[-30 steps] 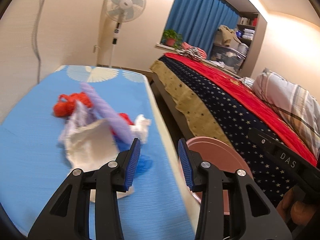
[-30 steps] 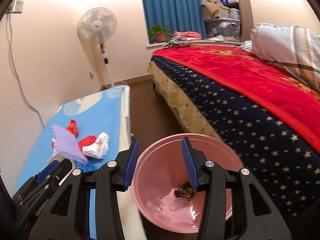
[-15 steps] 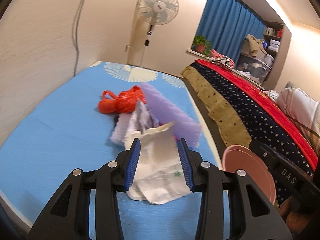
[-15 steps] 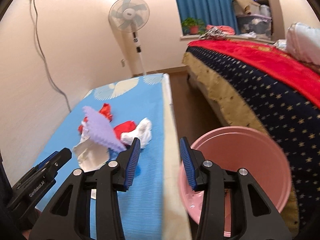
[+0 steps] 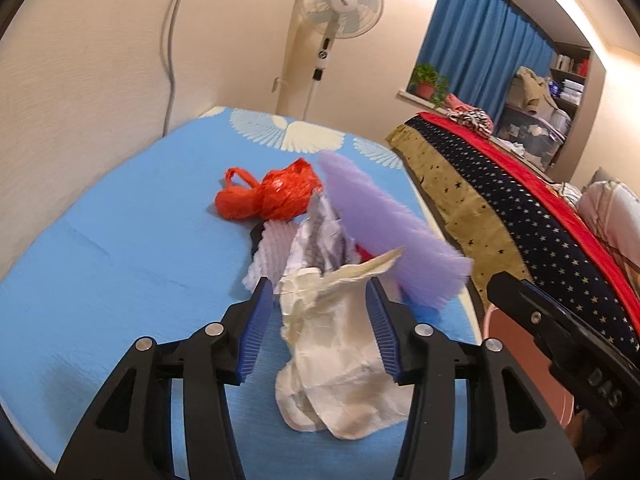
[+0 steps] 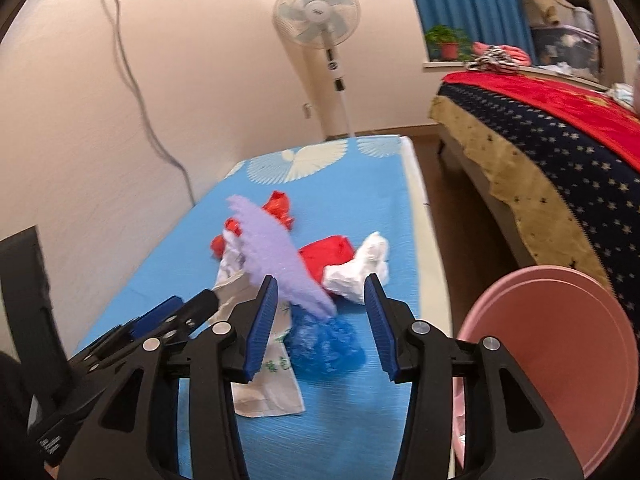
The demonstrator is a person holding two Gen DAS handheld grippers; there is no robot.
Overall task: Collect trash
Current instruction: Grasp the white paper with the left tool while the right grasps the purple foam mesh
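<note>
beside blue mat (image 6: 352,208), pink basin (image 6: 560,360).

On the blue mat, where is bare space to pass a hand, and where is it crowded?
Free: the mat between the wall and the red bag, and the far end near the fan. Crowded: the trash pile along the bed-side edge, near the pink bin.

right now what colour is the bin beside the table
Pink; the bin shows best in the right wrist view.

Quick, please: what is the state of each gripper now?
Left gripper: opening, crumpled white paper between its jaws.
Right gripper: opening, holding nothing.
</note>
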